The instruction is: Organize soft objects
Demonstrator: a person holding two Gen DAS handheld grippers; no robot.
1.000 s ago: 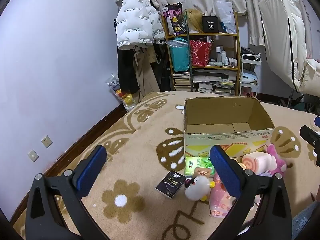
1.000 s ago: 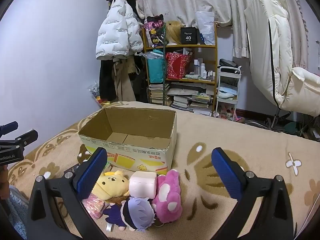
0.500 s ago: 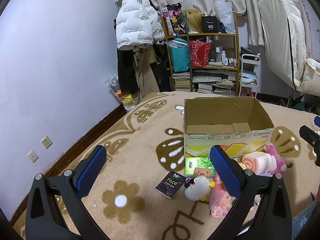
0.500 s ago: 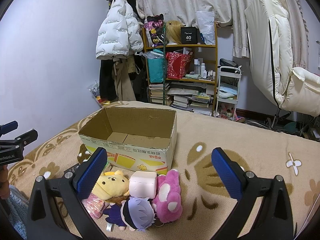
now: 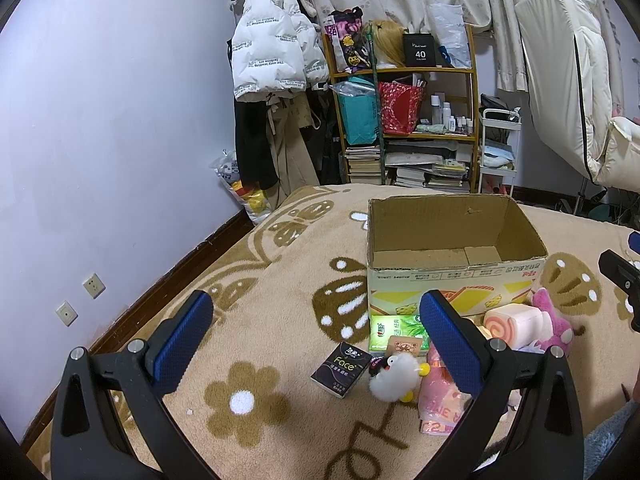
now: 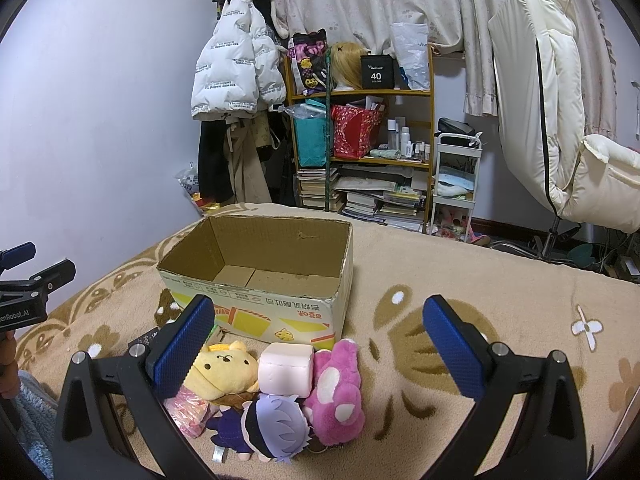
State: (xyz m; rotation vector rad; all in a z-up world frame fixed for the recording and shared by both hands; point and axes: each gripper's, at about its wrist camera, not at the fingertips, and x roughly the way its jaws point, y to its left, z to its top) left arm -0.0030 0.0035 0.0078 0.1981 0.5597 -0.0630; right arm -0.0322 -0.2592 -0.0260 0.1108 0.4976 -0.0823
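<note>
An open cardboard box (image 5: 456,276) (image 6: 256,308) stands on the beige carpet. In front of it lies a pile of soft toys: a yellow bear (image 6: 226,372), a pink-white cake roll (image 6: 285,368) (image 5: 514,320), a pink plush (image 6: 336,392) (image 5: 554,320), a purple-haired doll (image 6: 272,424), a white fluffy duck (image 5: 394,376) and a pink packet (image 5: 438,404). My left gripper (image 5: 316,344) is open and empty, above the carpet left of the pile. My right gripper (image 6: 318,344) is open and empty, above the pile.
A black "Face" tissue pack (image 5: 341,368) and a green tissue pack (image 5: 394,332) lie by the toys. A cluttered shelf (image 5: 404,120), hanging coats (image 5: 272,60) and a white chair (image 6: 560,120) stand behind. The wall (image 5: 100,160) is at left.
</note>
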